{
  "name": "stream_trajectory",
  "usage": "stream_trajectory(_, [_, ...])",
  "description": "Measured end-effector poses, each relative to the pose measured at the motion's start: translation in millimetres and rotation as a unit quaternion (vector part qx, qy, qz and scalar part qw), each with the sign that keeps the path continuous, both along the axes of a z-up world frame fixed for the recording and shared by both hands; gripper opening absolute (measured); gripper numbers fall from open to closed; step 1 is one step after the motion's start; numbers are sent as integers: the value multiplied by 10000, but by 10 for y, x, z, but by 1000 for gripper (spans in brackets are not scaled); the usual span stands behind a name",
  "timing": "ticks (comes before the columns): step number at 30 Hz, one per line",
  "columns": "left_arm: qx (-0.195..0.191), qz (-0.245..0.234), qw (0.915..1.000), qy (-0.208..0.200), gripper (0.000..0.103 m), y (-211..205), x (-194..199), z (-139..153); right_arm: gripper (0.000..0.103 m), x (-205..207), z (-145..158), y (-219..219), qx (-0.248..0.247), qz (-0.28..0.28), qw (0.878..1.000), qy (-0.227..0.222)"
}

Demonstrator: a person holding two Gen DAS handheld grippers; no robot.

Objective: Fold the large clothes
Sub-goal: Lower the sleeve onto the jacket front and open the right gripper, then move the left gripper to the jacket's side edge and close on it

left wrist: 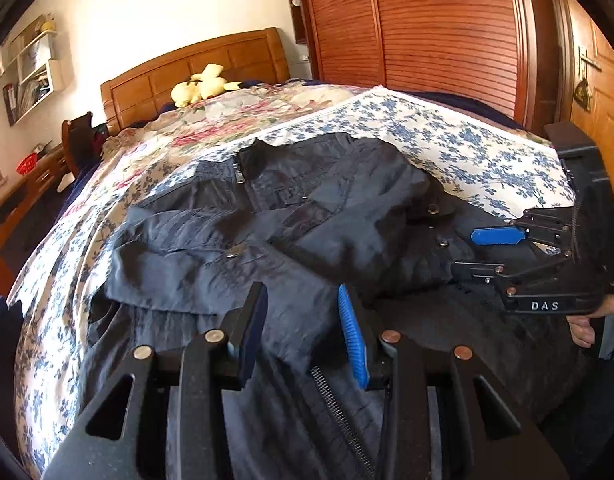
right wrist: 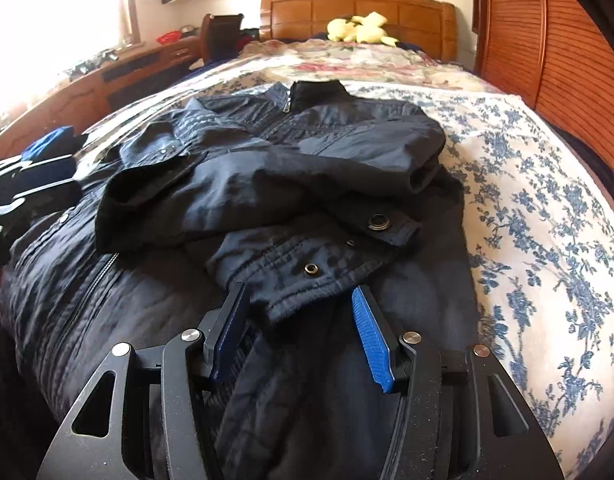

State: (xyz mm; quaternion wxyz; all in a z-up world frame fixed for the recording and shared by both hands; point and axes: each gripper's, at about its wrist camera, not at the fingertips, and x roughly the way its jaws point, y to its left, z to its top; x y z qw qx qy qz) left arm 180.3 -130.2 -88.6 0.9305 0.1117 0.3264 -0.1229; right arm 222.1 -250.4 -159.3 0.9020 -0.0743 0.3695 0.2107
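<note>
Now the dark jacket (right wrist: pixel 267 168) lies on the floral bedspread (right wrist: pixel 547 220) with both sleeves folded across its front. Left gripper (left wrist: pixel 303 320) hovers partly open over the fabric, gripping nothing. Right gripper (right wrist: pixel 303 320) stands open around a sleeve cuff (right wrist: pixel 303 296), pads not pressing.

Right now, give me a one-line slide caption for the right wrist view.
Open right hand-held gripper straddling a cuff of a dark jacket with sleeves folded in, on a floral bed.
</note>
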Motion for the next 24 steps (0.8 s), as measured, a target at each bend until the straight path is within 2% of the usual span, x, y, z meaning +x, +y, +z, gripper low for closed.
stream_trajectory(3, [108,-45,9999,86,35,-134,62,-48,54,-38,-14,-76,77,-11,10000,29])
stream_trajectory(6, [470,45,9988,98,35,-243,116,-150,54,-47,-36,-118,176,4,9998,100])
stream_trajectory(10, [587,147,9978,273,35,-239,202,-251,55,-52,-40,-119,192,58,9998,95])
stream_trajectory(14, [567,246,9978,220,8,-169,195,-209,55,-12,-55,-138,309,123,9993,181])
stream_trajectory(19, [596,562,9965,-184,5,70,80,24,54,-38,-33,-134,303,210,9992,157])
stream_trajectory(24, [500,698,9960,-240,5,334,-53,139,54,-71,31,-78,235,207,9995,35])
